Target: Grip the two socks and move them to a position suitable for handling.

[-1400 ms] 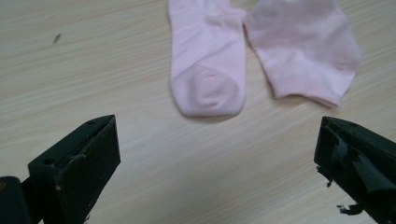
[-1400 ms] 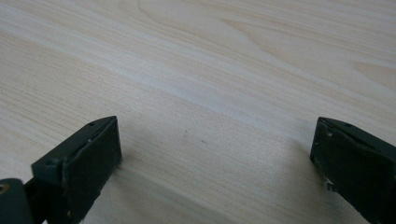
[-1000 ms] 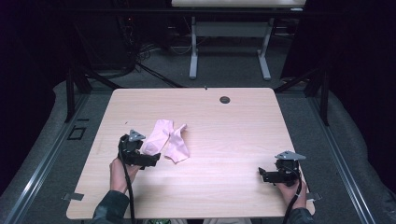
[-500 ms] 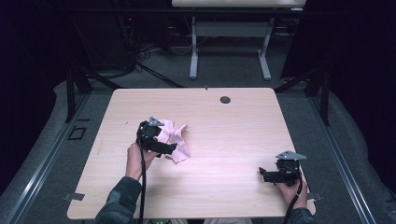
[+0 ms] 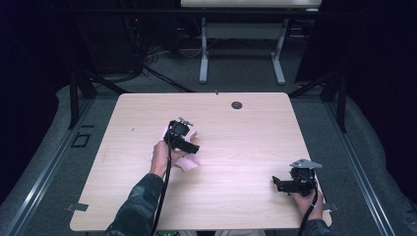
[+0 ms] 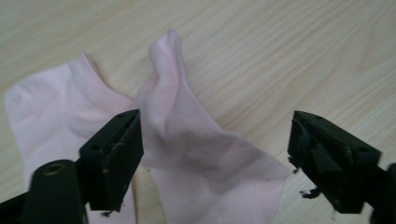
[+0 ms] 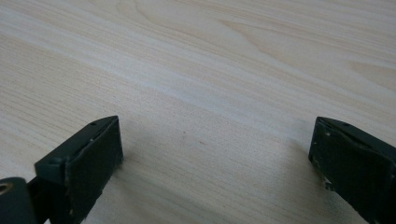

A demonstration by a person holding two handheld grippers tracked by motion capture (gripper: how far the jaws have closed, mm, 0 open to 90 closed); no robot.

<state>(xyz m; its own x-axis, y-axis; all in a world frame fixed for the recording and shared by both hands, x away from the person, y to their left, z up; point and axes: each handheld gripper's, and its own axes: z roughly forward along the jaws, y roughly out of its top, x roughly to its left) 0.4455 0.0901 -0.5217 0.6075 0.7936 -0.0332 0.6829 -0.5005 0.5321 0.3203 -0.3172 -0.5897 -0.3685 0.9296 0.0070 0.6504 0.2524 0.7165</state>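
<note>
l gripper [image 6: 212, 154] is over the pink socks [image 6: 187, 154] on the table [image 5: 246, 147], left of mid. jaws have just been closing, now part open w/ a raised sock fold between them; pads don't look to be pressing yet, so no grip so far. the 2 socks lie rumpled and overlapping, touching each other. r gripper [image 7: 215, 158] sits low at the near right corner, well apart from the socks, jaws wide, nothing in them. looks like the approach is about done; pinch, lift and any sorting or pairing are all left.
</note>
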